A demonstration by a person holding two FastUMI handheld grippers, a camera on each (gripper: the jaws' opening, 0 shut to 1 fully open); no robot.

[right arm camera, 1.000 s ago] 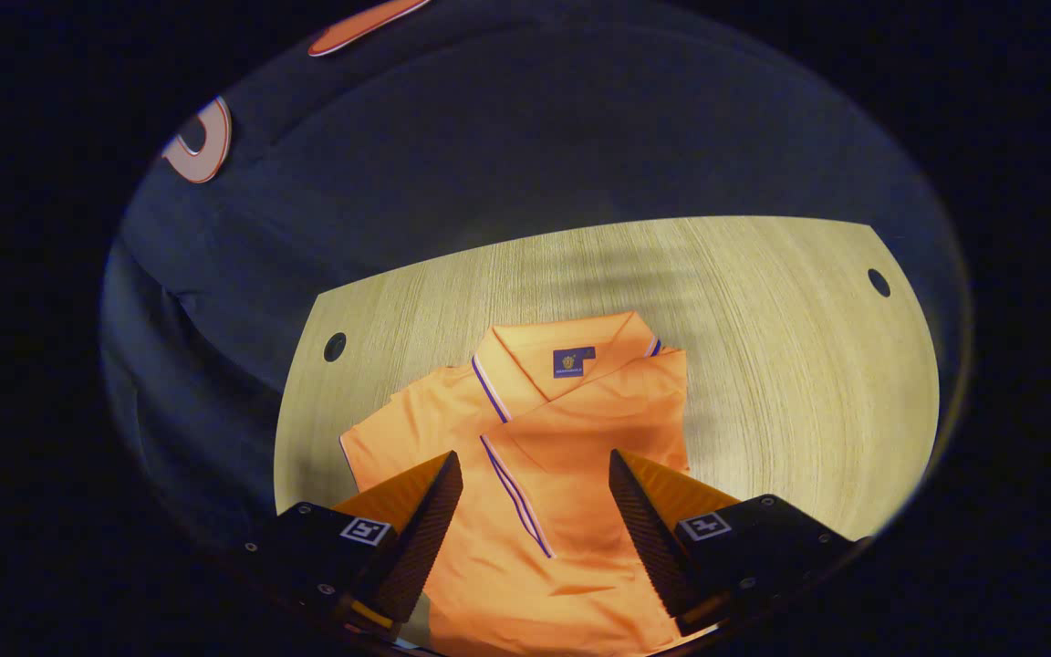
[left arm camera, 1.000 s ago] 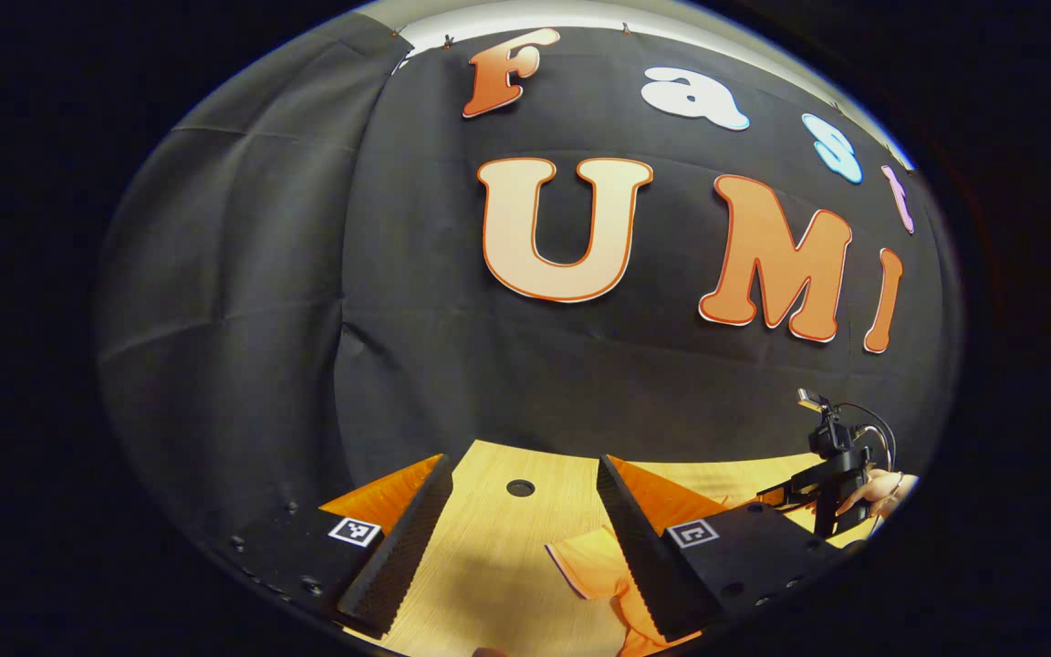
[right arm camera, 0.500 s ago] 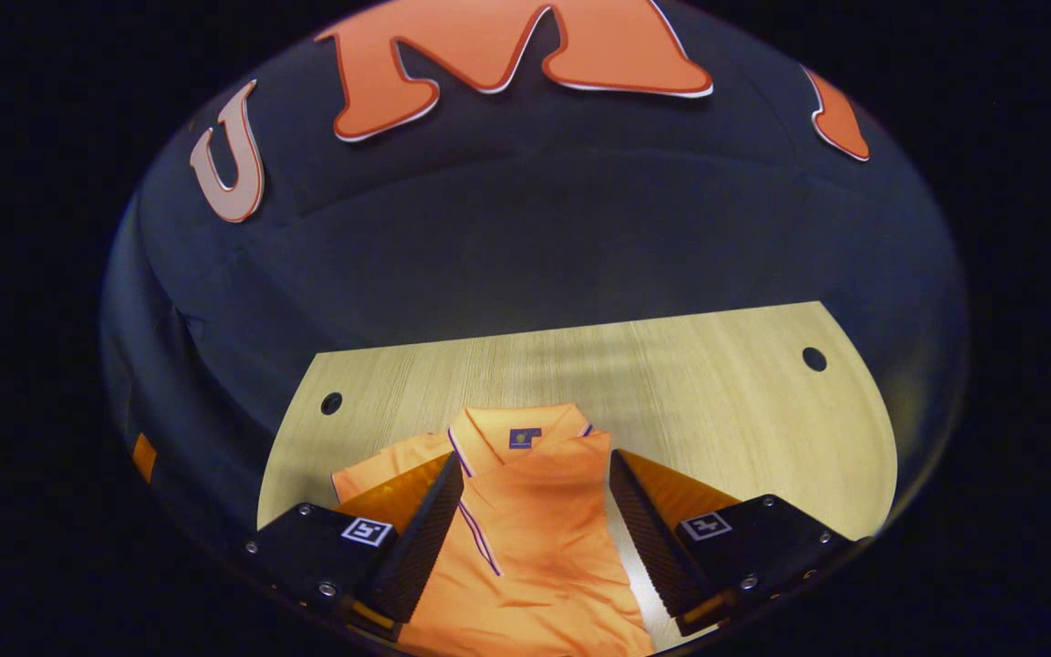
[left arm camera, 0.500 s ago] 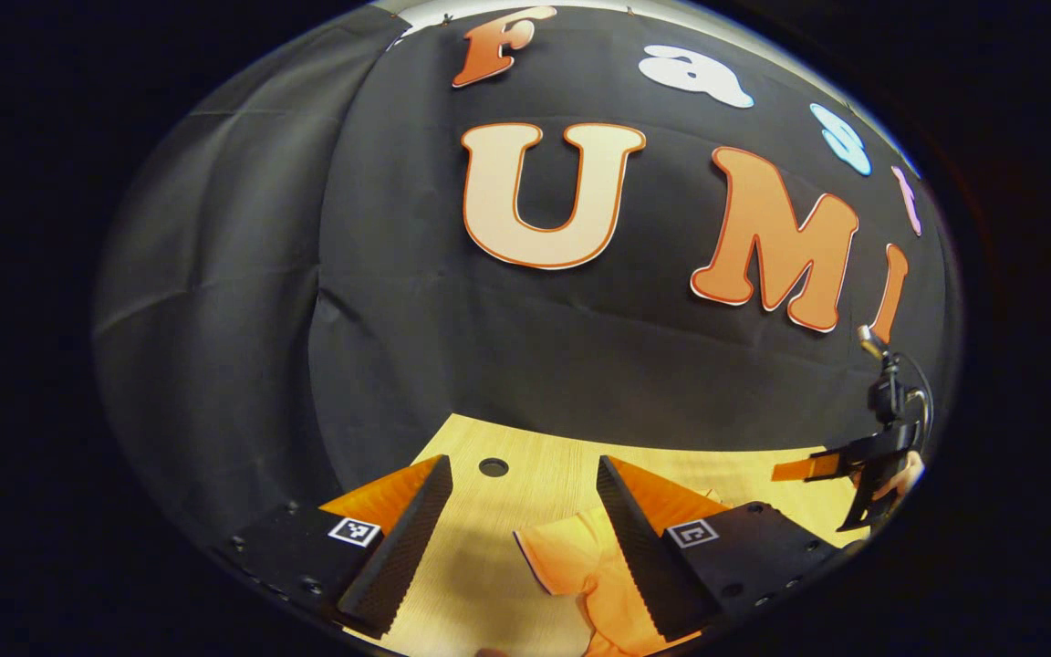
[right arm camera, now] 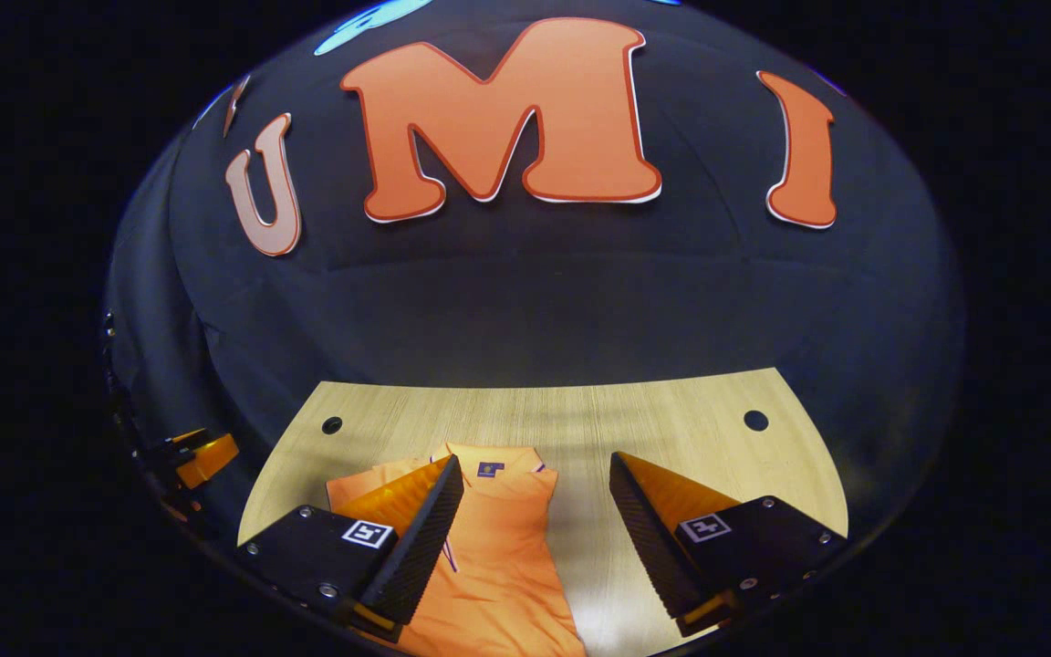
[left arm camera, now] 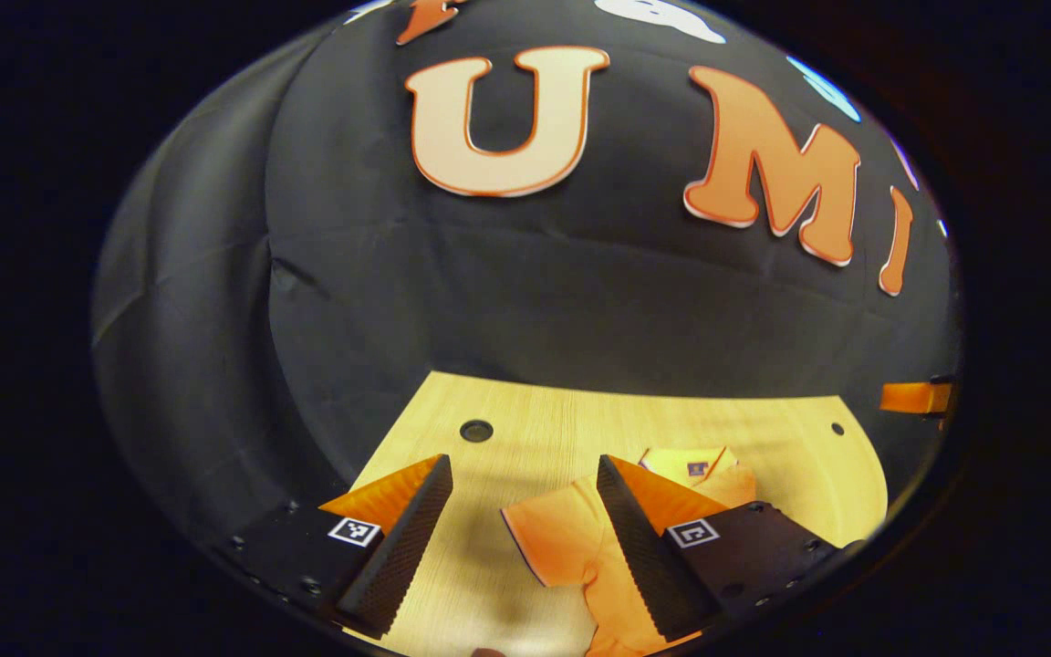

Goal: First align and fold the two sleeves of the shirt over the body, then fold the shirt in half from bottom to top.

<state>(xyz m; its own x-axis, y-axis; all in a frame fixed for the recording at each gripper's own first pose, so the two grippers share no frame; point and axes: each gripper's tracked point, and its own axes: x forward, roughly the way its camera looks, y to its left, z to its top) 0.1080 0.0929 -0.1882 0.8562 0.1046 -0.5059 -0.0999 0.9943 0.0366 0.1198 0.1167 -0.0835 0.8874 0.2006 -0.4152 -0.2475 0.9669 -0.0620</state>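
An orange polo shirt point(right arm camera: 498, 566) lies flat on the wooden table point(right arm camera: 671, 429), collar point(right arm camera: 489, 467) toward the wall. In the right gripper view its right side ends in a straight folded edge. My right gripper point(right arm camera: 535, 465) hovers open above the shirt's collar end, nothing between its fingers. In the left gripper view one sleeve point(left arm camera: 548, 547) of the shirt point(left arm camera: 612, 602) spreads out sideways, and the collar point(left arm camera: 694, 465) shows behind a finger. My left gripper point(left arm camera: 522, 470) is open above the sleeve's outer edge, holding nothing.
The table point(left arm camera: 535, 420) has a round hole point(left arm camera: 476, 430) at its far left and a smaller one point(left arm camera: 837, 428) at its far right. The right gripper point(left arm camera: 916, 398) peeks in at the right edge; the left gripper point(right arm camera: 197, 456) shows at the far left. Black cloth hangs behind.
Both grippers drew back and tilted up, so the shirt sits lower and smaller in both views. The right gripper left its place over the shirt's middle. Both stayed open.
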